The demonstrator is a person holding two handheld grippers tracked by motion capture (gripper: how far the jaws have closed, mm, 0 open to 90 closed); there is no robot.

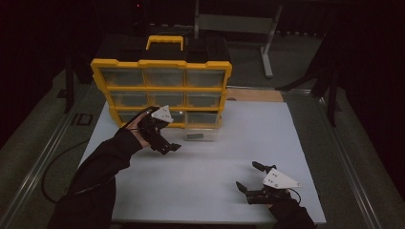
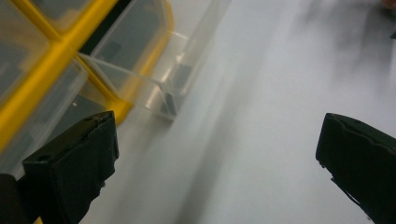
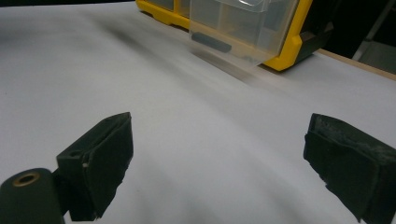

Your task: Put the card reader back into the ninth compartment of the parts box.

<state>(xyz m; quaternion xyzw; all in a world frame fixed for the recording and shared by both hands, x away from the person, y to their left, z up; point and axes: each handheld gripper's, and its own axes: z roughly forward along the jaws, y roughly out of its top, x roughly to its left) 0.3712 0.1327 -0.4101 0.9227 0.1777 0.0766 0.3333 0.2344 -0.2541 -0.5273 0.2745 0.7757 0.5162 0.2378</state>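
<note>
A person in dark sleeves is working two handheld grippers over a white table [image 1: 286, 143], where a yellow-framed organizer [image 1: 161, 88] with clear drawers is standing at the far edge. The bottom-right clear drawer [image 1: 200, 133] is sticking partway out of the frame, its front resting out over the table surface with a dark strip lying inside it. The left gripper [image 1: 167, 145] is hovering just beside that drawer, to its left, with its jaws spread wide and holding nothing; in the left gripper view the drawer [image 2: 163, 79] is sitting ahead and to the left of the open jaws. The right gripper [image 1: 248, 183] is resting low near the front of the table, well apart from the organizer, its jaws likewise spread and empty, with the drawer [image 3: 243, 28] looking blurred in its view. The drawer is looking like thin, stiff, light plastic, probably slick on its flat walls and liable to flex or crack under a hard pinch; the front wall or its top lip is appearing to be the safest place to take hold, with gentle pressure.
</note>
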